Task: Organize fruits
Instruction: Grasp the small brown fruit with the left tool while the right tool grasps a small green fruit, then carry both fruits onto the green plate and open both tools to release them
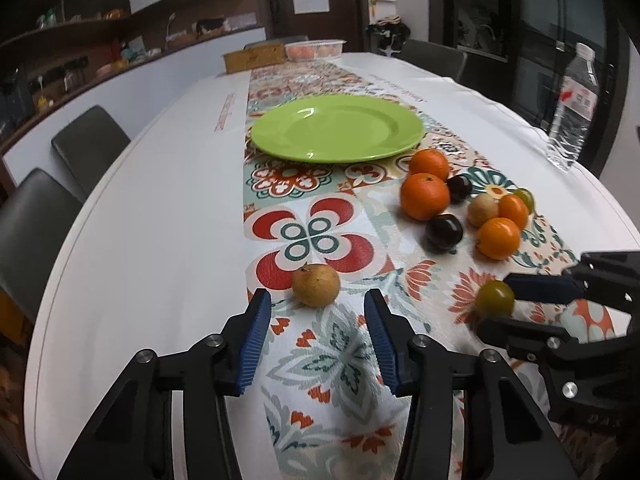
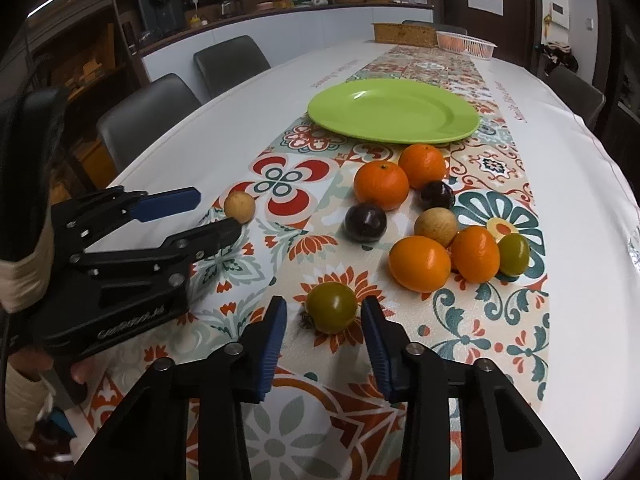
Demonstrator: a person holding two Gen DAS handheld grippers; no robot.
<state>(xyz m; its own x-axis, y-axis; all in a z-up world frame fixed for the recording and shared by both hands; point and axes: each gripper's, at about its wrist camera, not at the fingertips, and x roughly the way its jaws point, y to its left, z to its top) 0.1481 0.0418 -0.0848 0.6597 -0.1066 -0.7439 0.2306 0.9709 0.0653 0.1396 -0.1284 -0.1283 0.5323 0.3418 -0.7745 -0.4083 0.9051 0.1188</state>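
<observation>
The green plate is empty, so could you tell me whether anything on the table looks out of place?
Nothing is spilled or damaged. The green plate holds no fruit. Two pieces lie apart from the cluster: a tan fruit and a greenish tomato, each ahead of a gripper's jaws.

Counts, table top:
- Oranges: four, two large (image 2: 381,185) (image 2: 422,165), two small (image 2: 419,263) (image 2: 476,254).
- Dark plums: two (image 2: 365,223) (image 2: 437,195).
- Tan fruits: two (image 2: 239,207) (image 2: 435,226).
- Green tomatoes: two (image 2: 331,307) (image 2: 513,254).
- Plate (image 2: 394,128): one.
- Bottle (image 1: 573,108): one.
- Baskets: two (image 2: 466,43) (image 2: 404,34).
</observation>
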